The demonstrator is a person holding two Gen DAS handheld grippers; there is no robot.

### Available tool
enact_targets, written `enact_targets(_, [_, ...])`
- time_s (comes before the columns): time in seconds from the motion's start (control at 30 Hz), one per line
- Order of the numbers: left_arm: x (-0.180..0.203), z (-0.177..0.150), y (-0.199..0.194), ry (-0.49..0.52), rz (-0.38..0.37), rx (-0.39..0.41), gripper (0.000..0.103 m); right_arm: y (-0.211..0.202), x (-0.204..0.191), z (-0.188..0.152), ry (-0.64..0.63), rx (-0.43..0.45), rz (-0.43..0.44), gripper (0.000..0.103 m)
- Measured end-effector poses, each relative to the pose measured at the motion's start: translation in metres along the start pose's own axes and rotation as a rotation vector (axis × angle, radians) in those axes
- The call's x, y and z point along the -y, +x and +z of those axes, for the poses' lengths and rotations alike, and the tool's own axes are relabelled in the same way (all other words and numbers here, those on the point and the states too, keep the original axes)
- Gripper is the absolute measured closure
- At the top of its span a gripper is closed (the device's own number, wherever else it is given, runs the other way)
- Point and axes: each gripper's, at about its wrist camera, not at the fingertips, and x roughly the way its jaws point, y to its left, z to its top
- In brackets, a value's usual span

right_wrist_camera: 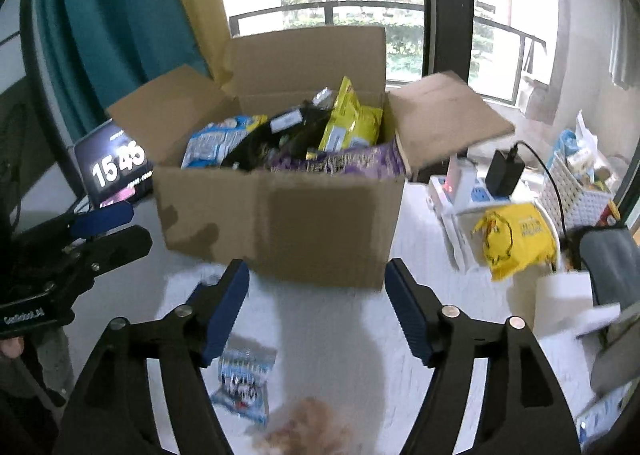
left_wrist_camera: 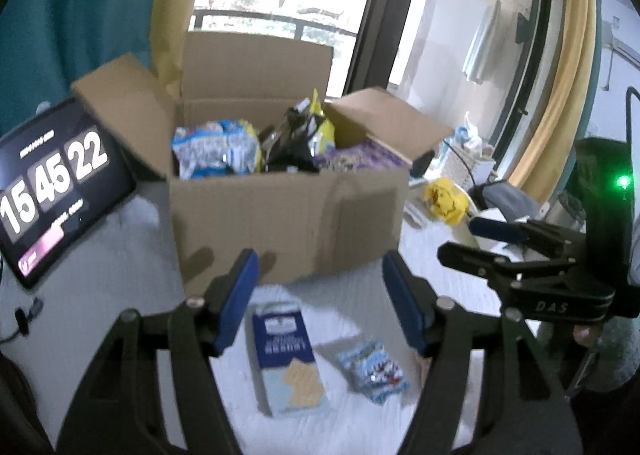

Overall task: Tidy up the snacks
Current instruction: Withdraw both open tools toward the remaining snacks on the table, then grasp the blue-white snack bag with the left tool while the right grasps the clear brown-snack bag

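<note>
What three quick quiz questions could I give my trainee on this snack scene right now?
1. True or false: the cardboard box is shut.
2. Which lies on the white table in front of the box: A) a blue cracker box, B) a mug, C) a banana?
3. Is anything between the pads of the left claw or the right claw?

Key: 1. False, its flaps stand open and snack bags show inside. 2. A. 3. No, both are open and empty.
</note>
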Motion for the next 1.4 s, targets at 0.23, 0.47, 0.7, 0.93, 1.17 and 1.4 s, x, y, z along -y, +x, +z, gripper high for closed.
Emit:
enact_targets(0.23, [-0.001,-0.026,-0.004,-0.009,-0.003,-0.032,0.037,-0.001,0.000,-0.034,0.012,-0.052,-0.012,0.028])
enact_targets(0.47, [-0.004,-0.051,-0.002,-0.023,0.000,-0.075,0.037,0.001,0.003,-0.068,0.030,-0.100,-0.023,0.024])
enact_targets(0.7, [-0.002,-0.073,0.004,-0.029,0.001,-0.119,0.037,0.012,0.009,-0.101,0.059,-0.160,-0.015,0.023])
enact_targets(0.93, [0.011,-0.086,0.014,0.000,-0.007,-0.165,0.037,0.029,0.009,-0.123,0.102,-0.225,0.031,0.023])
enact_targets(1.17, [0.035,-0.081,0.031,0.050,-0.016,-0.198,0.037,0.033,0.002,-0.123,0.060,-0.179,0.036,0.045])
enact_targets(1.4, [0.057,-0.079,0.064,0.103,-0.013,-0.253,0.037,0.026,0.033,-0.115,0.080,-0.132,0.022,0.058])
